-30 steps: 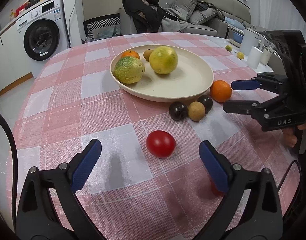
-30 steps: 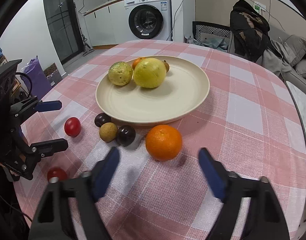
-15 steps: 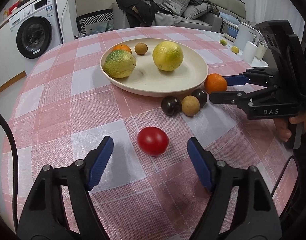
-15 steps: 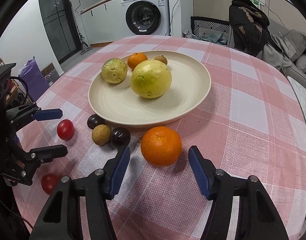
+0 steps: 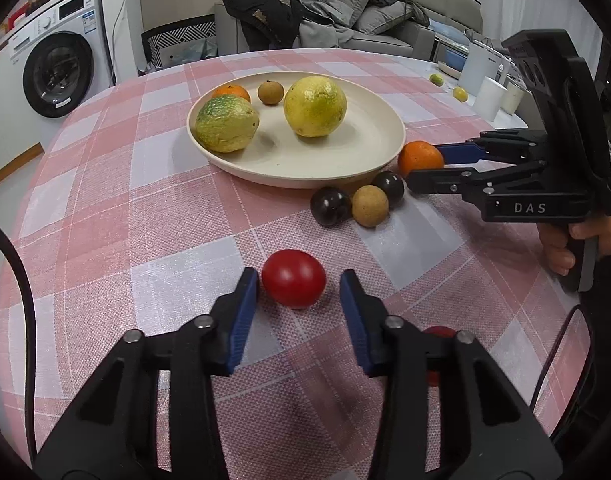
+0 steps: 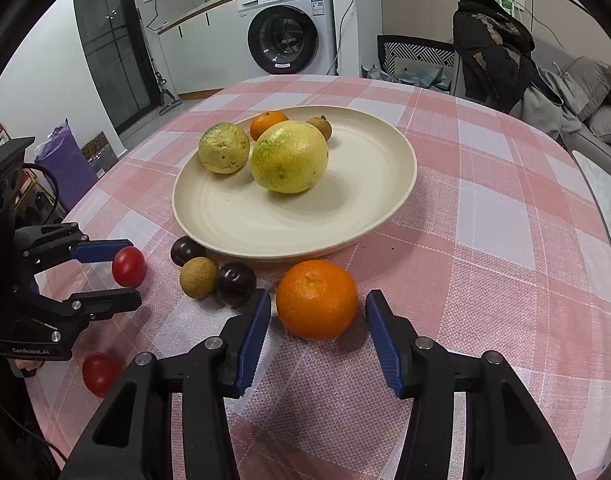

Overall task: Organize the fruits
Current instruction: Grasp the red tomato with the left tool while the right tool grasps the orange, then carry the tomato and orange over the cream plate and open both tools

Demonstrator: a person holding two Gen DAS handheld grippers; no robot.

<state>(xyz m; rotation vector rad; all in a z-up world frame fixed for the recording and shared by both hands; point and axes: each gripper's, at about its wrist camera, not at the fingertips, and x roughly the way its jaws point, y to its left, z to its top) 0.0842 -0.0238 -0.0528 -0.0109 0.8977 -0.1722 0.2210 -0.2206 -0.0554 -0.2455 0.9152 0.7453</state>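
Fruit is lying partly on a cream plate point(image 6: 389, 204) and partly loose on the pink checked tablecloth point(image 6: 505, 264). Left gripper point(image 5: 299, 286) is sitting with its jaws spread, bracketing a red tomato point(image 5: 293, 283); the left blue pad point(image 5: 245, 312) is lying just beside the tomato's skin, the right one standing clear, so nothing is being gripped. Right gripper point(image 6: 318, 302) is likewise standing released, its blue pads point(image 6: 385, 340) flanking an orange point(image 6: 316, 299) that is resting on the cloth just off the plate's near rim, small gaps showing on both sides. Plate is holding a large yellow-green citrus point(image 6: 289, 157), a smaller mottled green-yellow fruit point(image 6: 223, 147), a small orange point(image 6: 267, 122) and a small brown fruit point(image 6: 319, 126) at the far side. Two dark plums point(image 6: 186, 250) point(image 6: 236, 283) and a tan round fruit point(image 6: 199, 277) are clustering against the plate's edge, between the two grippers. Second red tomato point(image 6: 100, 373) is lying on the cloth below the left gripper in the right wrist view, well apart from the plate.
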